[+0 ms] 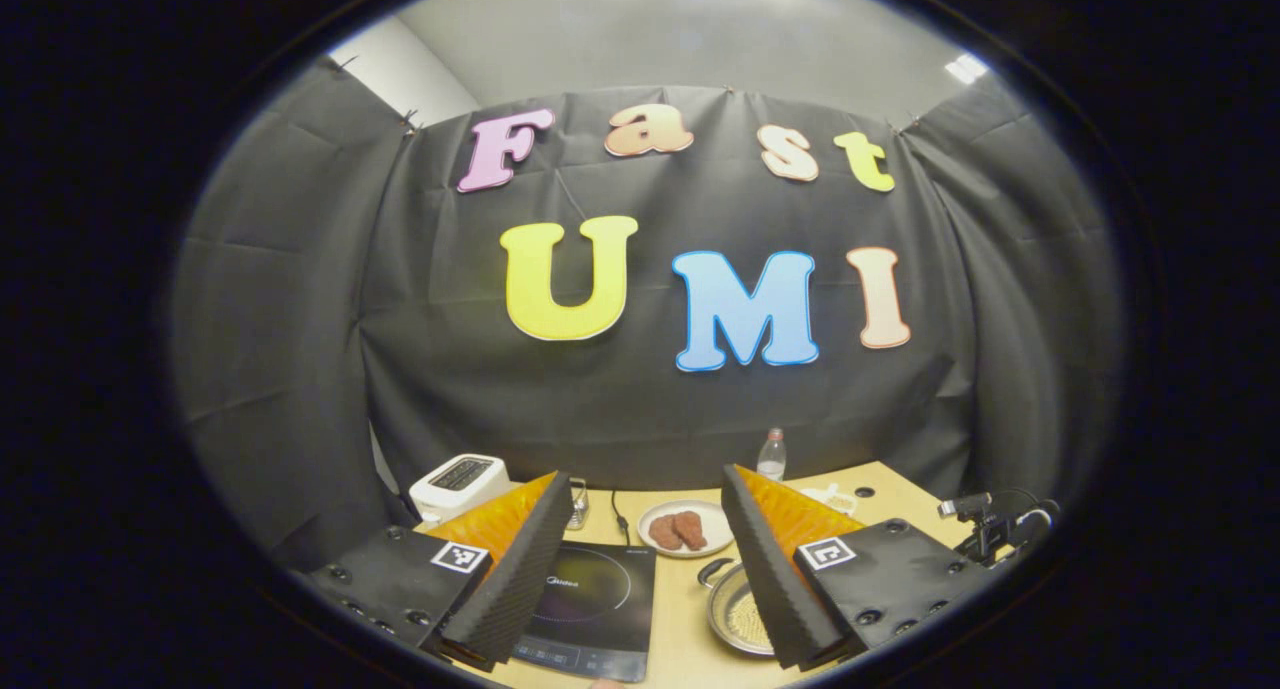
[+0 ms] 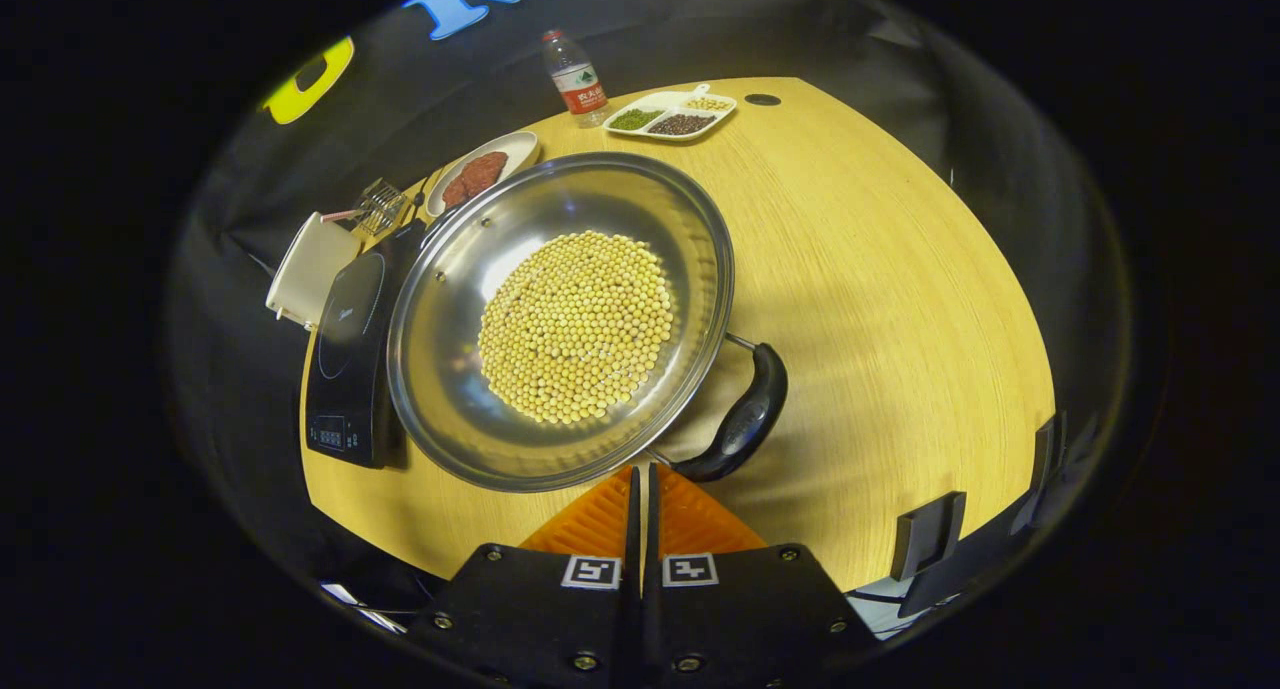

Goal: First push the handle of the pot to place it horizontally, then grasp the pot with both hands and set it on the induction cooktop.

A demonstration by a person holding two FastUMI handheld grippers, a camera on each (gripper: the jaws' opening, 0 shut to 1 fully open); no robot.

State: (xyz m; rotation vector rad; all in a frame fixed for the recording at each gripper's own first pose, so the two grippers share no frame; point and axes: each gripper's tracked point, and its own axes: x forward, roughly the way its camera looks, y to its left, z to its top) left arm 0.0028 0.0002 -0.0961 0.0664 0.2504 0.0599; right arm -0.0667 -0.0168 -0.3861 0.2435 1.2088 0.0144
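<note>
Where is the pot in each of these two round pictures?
Left gripper view: the pot sits low, right of centre, partly hidden behind the tool's right finger.
Right gripper view: the pot is big in the middle, full of yellow beans.
Shared landmark: the black cooktop lies just left of the pot in both.

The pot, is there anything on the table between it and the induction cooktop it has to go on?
Nothing visible. In the right gripper view the pot of yellow beans sits right beside the induction cooktop, its rim overlapping the cooktop's edge in the image. The plate of meat and white toaster lie past them, off the path.
</note>
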